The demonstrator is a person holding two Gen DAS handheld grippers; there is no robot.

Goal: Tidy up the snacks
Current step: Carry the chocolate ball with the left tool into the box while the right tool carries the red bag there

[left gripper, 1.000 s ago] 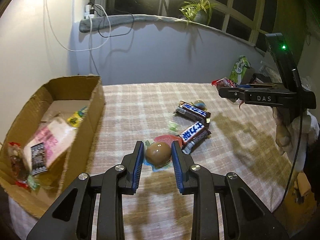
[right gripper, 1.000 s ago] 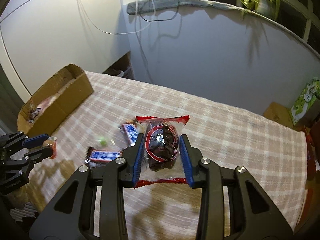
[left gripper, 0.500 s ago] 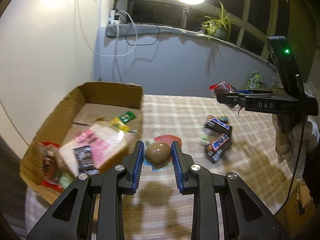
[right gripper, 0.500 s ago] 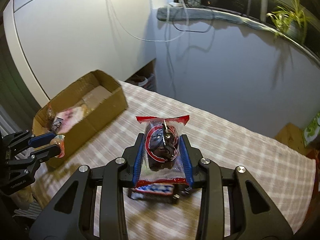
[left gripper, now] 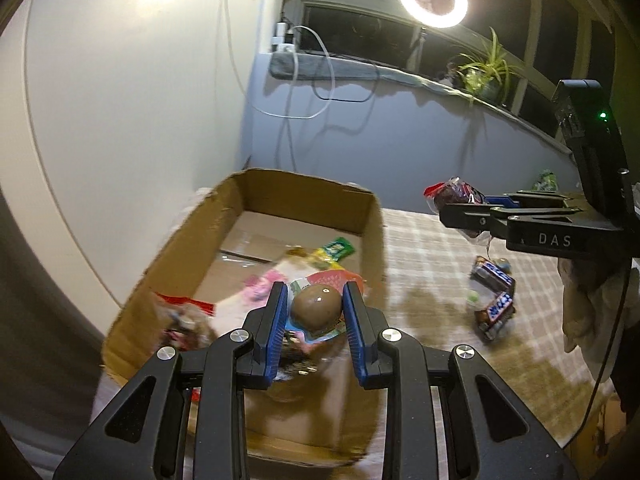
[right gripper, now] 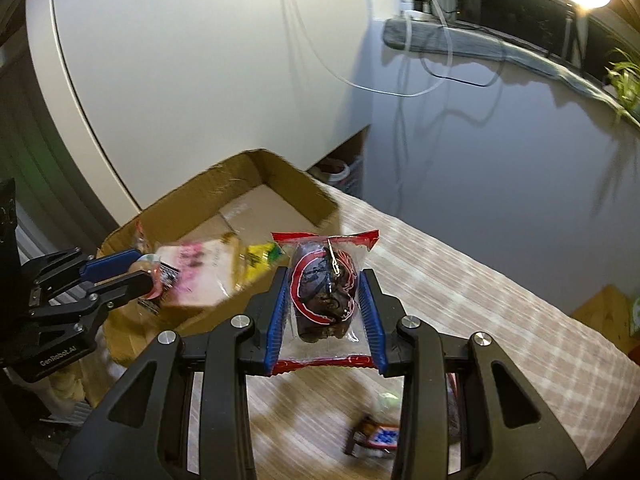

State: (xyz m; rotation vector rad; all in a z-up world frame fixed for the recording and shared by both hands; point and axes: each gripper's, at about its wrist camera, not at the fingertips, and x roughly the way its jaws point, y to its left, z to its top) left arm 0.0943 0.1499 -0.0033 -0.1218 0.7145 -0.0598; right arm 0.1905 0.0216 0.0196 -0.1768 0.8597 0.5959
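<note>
My left gripper (left gripper: 316, 308) is shut on a brown egg-shaped snack in a clear packet (left gripper: 317, 307) and holds it above the near end of the open cardboard box (left gripper: 304, 196). It also shows in the right wrist view (right gripper: 140, 270). My right gripper (right gripper: 325, 300) is shut on a clear red-edged packet of dark dried fruit (right gripper: 325, 292), held in the air above the checked tablecloth, right of the box (right gripper: 280, 176). In the left wrist view that gripper (left gripper: 472, 204) hangs at the right, above the table.
The box holds several snacks: a pink-and-white packet (right gripper: 196, 276), a green and yellow packet (left gripper: 332, 252), a red packet (left gripper: 180, 312). Two blue chocolate bars (left gripper: 493, 292) and a small green sweet (left gripper: 473, 297) lie on the checked tablecloth (left gripper: 420, 248). A wall stands behind.
Both grippers have moved left toward the box with their snacks still held. The left gripper now hangs over the box's near end; the chocolate bars are left behind to the right.
</note>
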